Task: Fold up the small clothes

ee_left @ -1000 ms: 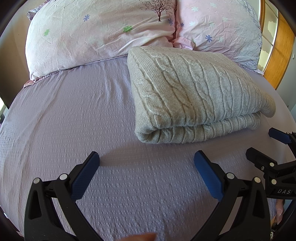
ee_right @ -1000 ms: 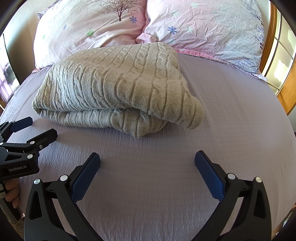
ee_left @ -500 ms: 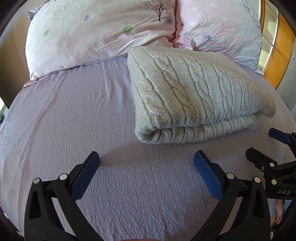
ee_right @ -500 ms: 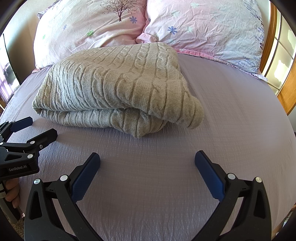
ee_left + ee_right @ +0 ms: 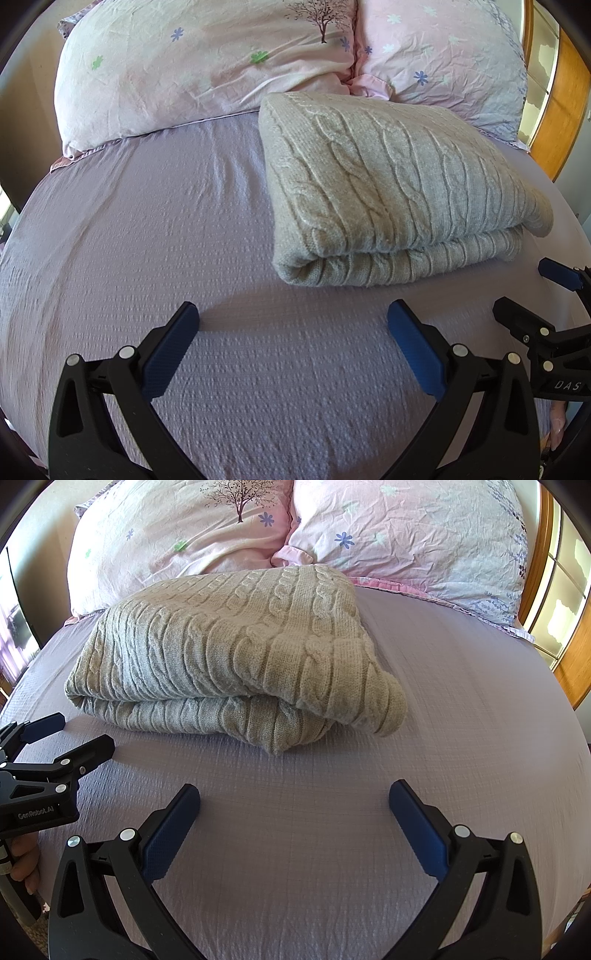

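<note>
A grey cable-knit sweater (image 5: pixel 388 192) lies folded in a thick bundle on the lilac bed sheet (image 5: pixel 147 240), just in front of the pillows; it also shows in the right wrist view (image 5: pixel 236 657). My left gripper (image 5: pixel 293 325) is open and empty, low over the sheet in front of the sweater's left end. My right gripper (image 5: pixel 295 805) is open and empty, in front of the sweater's right end. Each gripper shows at the edge of the other's view, the right one (image 5: pixel 528 291) and the left one (image 5: pixel 70 734), both open.
Two pink flowered pillows (image 5: pixel 207 62) (image 5: pixel 443 55) lie at the head of the bed behind the sweater. A wooden frame (image 5: pixel 561 92) stands at the right. Bare sheet (image 5: pixel 480 701) lies to the sweater's right, and more to its left.
</note>
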The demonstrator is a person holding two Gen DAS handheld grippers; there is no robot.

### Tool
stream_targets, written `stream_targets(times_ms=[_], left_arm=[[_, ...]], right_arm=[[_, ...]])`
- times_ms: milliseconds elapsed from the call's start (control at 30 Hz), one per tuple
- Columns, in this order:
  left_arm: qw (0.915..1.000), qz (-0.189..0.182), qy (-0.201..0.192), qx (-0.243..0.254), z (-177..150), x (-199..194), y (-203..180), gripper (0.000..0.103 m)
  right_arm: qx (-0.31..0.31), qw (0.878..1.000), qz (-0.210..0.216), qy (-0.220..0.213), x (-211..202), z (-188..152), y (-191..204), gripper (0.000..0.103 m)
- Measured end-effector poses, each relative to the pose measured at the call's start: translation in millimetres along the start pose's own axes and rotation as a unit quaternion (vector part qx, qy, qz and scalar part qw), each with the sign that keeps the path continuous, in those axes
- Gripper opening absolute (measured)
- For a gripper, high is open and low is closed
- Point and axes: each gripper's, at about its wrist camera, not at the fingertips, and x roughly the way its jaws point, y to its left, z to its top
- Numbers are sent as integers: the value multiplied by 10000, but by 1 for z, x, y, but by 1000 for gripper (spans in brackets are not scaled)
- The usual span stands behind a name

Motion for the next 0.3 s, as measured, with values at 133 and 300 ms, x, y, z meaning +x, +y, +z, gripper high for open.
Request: stream_targets(times_ms=[133, 300], left_arm=[[10000, -3, 1, -1, 1, 0, 0, 101], [10000, -3, 1, -1, 1, 0, 0, 101]], right_arm=[[3, 10000, -3, 0, 0, 0, 0, 102], [4, 10000, -3, 0, 0, 0, 0, 102]])
